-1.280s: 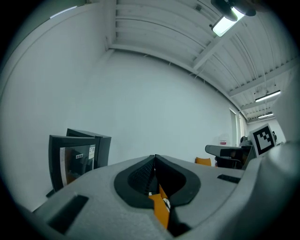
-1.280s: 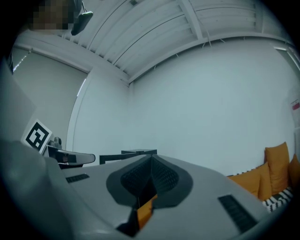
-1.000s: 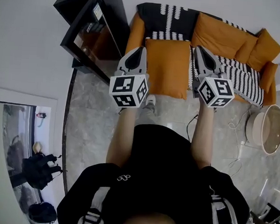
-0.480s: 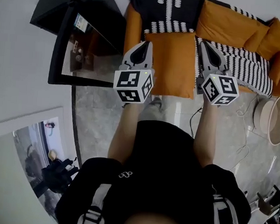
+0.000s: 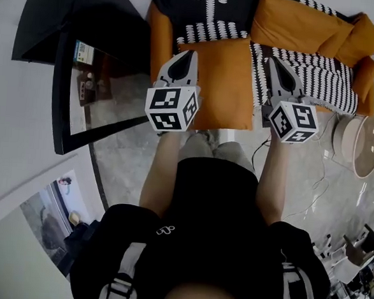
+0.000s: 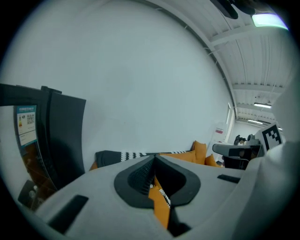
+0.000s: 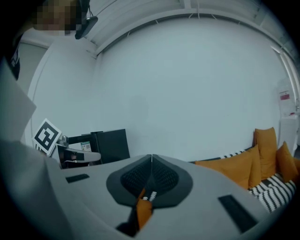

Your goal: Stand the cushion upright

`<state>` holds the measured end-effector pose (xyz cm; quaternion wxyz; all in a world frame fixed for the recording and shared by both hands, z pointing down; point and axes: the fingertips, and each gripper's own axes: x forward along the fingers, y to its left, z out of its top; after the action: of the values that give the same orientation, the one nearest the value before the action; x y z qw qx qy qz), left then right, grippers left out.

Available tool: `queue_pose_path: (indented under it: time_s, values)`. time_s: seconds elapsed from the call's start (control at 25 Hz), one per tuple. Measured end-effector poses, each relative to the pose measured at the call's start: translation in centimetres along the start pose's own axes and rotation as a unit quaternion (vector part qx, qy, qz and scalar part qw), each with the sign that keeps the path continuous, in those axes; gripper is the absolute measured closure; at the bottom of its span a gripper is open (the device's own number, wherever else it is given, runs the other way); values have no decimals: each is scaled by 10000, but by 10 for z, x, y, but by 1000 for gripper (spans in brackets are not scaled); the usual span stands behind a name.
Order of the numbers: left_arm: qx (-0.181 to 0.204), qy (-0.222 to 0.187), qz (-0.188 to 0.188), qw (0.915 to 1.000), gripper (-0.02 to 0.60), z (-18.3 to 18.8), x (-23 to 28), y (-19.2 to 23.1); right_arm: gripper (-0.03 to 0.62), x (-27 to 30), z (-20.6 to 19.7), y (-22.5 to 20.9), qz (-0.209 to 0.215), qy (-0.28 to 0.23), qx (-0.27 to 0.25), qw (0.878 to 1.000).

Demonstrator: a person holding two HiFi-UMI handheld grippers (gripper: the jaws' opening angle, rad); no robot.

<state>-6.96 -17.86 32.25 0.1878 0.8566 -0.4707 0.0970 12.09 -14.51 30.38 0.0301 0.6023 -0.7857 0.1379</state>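
A square orange cushion [image 5: 220, 81] lies flat on the seat of an orange sofa [image 5: 160, 35], its front edge overhanging the seat. My left gripper [image 5: 189, 52] hovers by the cushion's left edge and my right gripper [image 5: 274, 59] by its right edge, both pointing at the sofa back. Neither touches the cushion as far as I can see. In the left gripper view the jaws [image 6: 153, 157] are pressed together with nothing between them. The right gripper's jaws [image 7: 151, 155] are likewise shut and empty.
A black-and-white patterned throw [image 5: 320, 78] covers part of the seat, and more orange cushions [image 5: 292, 22] lean on the sofa back. A black glass-fronted cabinet [image 5: 84, 62] stands left of the sofa. A round pale tub [image 5: 363, 145] and cables [image 5: 318, 187] are on the floor at right.
The person has moved closer to the sofa. Both grippers have gone forward and down, now flanking the flat cushion. The jaws stayed shut.
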Motion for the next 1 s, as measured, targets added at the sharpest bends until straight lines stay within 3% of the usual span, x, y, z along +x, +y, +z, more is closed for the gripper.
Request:
queue_pose_path:
  time_s: [0.28,0.56,0.84,1.0]
  values:
    - [-233,282,35,9993,572,-28,25,12,583,2,-36,-32,-280,434,185,9985]
    - [-459,862,289,9948,572,-92,23,22,583,14,-92,-34,-71,1025,344,9941]
    - [-399,1271,628,9891,572,-147,23,48,583,20,-156,-40,92,1636,418,9856]
    - [-411,1641,653,9834,572,-196,17,56,583,11,-206,-45,78,2220,58,9750]
